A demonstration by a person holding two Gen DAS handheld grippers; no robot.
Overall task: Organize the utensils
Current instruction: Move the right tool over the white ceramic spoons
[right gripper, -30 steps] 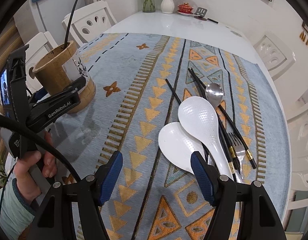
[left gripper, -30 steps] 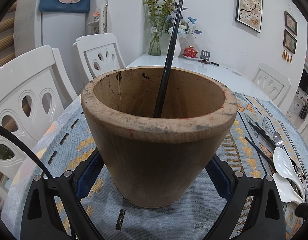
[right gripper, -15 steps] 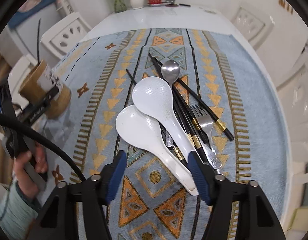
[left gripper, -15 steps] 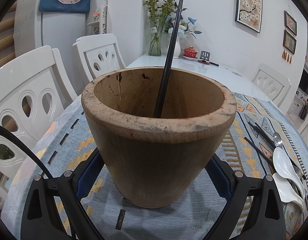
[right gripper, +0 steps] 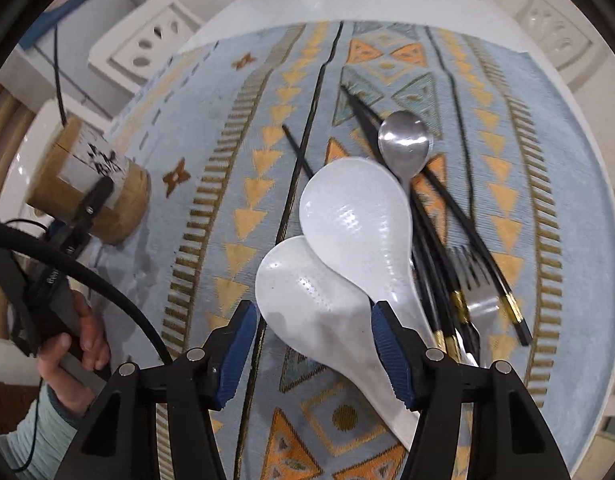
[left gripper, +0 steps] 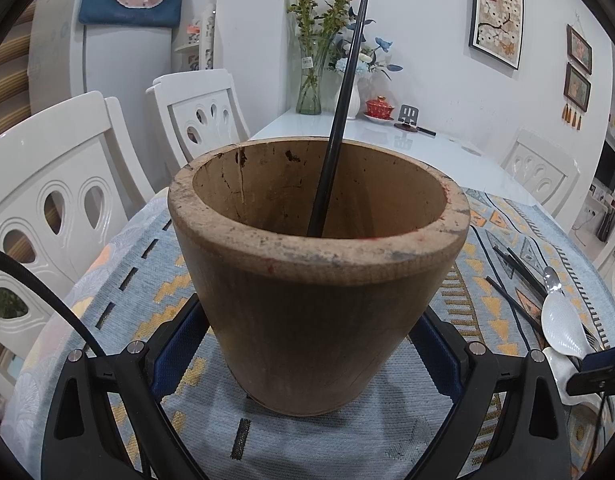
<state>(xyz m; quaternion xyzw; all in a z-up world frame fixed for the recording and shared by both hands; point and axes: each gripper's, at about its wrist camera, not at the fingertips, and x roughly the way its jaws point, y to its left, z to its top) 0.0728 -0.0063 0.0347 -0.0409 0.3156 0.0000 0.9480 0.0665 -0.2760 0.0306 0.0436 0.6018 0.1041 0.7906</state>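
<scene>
Right wrist: jaws spread astride two white spoons [right gripper: 347,264] | one steel spoon [right gripper: 405,144] | one fork [right gripper: 473,284]

White spoons [right gripper: 347,240] lie on blue cloth [right gripper: 547,240] with orange triangles.

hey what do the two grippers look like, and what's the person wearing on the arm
Both grippers, left gripper and right gripper, share a build: black plastic arms with silver round screws and ribbed blue pads. A thick black cable runs past the left one, whose side bears small white lettering, too blurred to read. The hand gripping it comes out of a light mint-green sleeve with a ribbed cuff.
</scene>
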